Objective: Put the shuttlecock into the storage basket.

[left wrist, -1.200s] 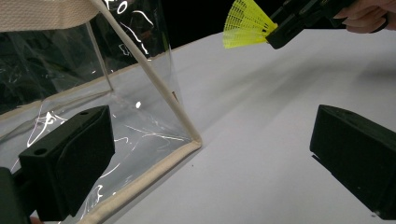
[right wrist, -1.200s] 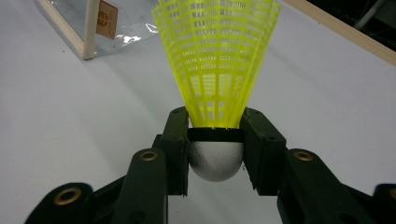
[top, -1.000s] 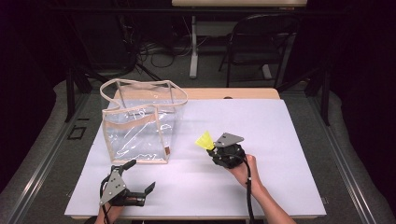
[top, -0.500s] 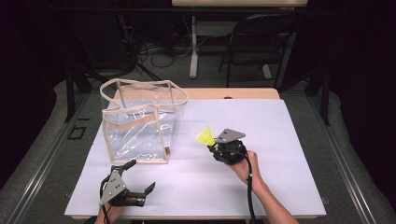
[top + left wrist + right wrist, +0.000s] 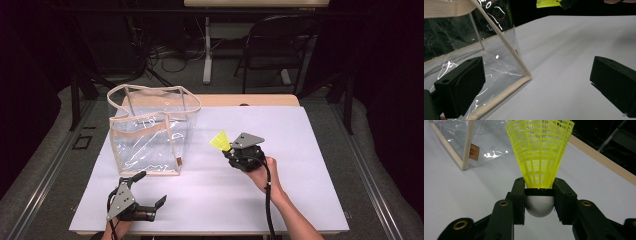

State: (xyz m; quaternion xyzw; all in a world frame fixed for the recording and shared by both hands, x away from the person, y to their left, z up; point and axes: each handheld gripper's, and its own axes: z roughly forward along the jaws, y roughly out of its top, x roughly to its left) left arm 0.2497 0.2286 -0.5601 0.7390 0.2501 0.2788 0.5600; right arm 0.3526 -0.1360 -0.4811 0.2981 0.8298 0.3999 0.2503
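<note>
A white tabletop [image 5: 300, 200] carries a clear plastic bag [image 5: 150, 140] with beige trim, standing upright and open at the top on its left half. At the near left edge, the left gripper [image 5: 150, 192] lies low just in front of the bag's near corner, its fingers [image 5: 461, 87] spread wide with nothing between them. Right of the bag and apart from it, the right gripper [image 5: 227, 149] is held above the tabletop, its fingers [image 5: 517, 200] clenched on the white rounded head of a yellow shuttlecock [image 5: 539, 155], whose mesh skirt flares towards the bag.
</note>
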